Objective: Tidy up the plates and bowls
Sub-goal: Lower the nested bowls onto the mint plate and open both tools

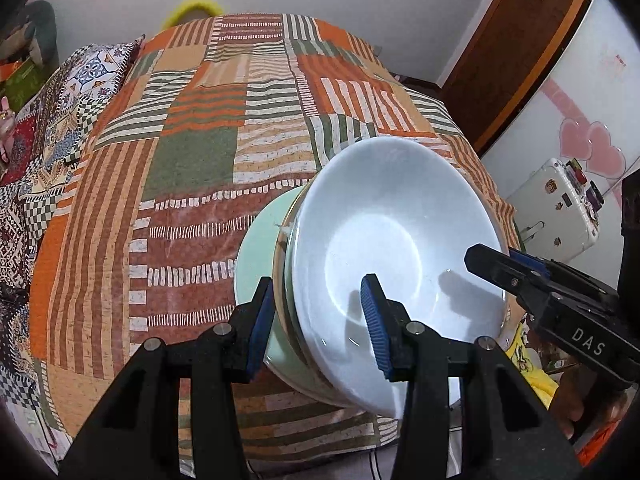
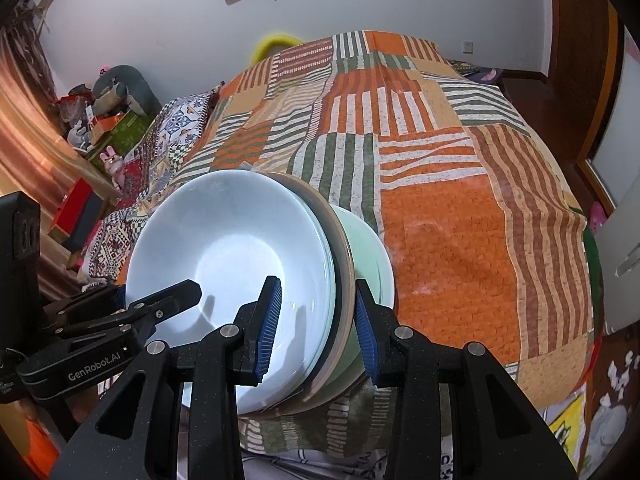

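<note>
A stack of dishes is held tilted above a bed: a white bowl point(image 1: 396, 240) on top, a thin plate beneath it, and a pale green bowl point(image 1: 260, 248) at the bottom. My left gripper point(image 1: 320, 322) is shut on the stack's rim, one finger inside the white bowl, one outside. My right gripper point(image 2: 316, 322) is shut on the opposite rim of the same stack, with the white bowl point(image 2: 236, 256) and the green bowl point(image 2: 366, 248) between its fingers. Each gripper shows in the other's view, the right point(image 1: 520, 276) and the left point(image 2: 160, 304).
A patchwork striped bedspread point(image 1: 192, 184) covers the bed below the stack. Patterned pillows point(image 1: 80, 92) lie at its left side. A white suitcase point(image 1: 560, 208) and a brown door point(image 1: 520, 40) stand to the right. Boxes and plush toys point(image 2: 108, 120) sit left of the bed.
</note>
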Available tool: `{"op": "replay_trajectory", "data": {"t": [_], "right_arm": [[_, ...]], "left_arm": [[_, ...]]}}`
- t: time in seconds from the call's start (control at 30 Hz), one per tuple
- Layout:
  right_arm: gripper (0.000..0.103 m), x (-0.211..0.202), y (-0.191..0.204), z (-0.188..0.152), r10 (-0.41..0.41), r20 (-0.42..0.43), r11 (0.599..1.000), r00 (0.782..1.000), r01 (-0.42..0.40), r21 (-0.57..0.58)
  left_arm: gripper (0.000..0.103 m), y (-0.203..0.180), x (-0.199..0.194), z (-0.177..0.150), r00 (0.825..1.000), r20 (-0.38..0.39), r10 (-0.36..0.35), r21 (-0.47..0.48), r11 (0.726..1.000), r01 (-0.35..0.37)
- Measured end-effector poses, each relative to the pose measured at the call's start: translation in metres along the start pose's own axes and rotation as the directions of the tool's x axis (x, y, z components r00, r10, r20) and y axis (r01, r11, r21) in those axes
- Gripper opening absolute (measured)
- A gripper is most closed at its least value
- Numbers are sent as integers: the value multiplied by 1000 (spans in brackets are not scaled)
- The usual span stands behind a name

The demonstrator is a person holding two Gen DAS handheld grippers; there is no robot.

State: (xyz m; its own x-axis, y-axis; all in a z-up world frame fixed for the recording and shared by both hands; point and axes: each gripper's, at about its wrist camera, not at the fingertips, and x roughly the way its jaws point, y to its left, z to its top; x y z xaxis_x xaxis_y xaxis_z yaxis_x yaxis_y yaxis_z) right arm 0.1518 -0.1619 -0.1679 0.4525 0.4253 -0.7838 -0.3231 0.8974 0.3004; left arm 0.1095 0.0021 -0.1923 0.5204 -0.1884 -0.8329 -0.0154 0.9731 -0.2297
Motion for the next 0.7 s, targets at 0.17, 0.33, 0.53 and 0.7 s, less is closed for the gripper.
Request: {"op": "replay_trajectory", "data": {"t": [0.17, 0.33, 0.53, 0.7], "right_arm": [[33, 7, -2, 3, -5, -3, 1000, 1000, 5, 3], [33, 14, -8, 3, -7, -18, 1000, 1000, 8, 29], [33, 15, -10, 1, -4, -20, 999, 1000, 4, 35], [35, 15, -10, 2, 1, -25, 999, 1000, 0, 32]], "left_arm": [[43, 3, 5, 3, 1000, -2, -7, -5, 1000, 7], [43, 1, 8, 5, 1000, 13, -8, 10, 1000, 8], [43, 1, 11, 7, 1000, 22, -10, 6, 1000, 10], [43, 3, 10, 7, 1000, 25, -17, 1, 1000, 17]]}}
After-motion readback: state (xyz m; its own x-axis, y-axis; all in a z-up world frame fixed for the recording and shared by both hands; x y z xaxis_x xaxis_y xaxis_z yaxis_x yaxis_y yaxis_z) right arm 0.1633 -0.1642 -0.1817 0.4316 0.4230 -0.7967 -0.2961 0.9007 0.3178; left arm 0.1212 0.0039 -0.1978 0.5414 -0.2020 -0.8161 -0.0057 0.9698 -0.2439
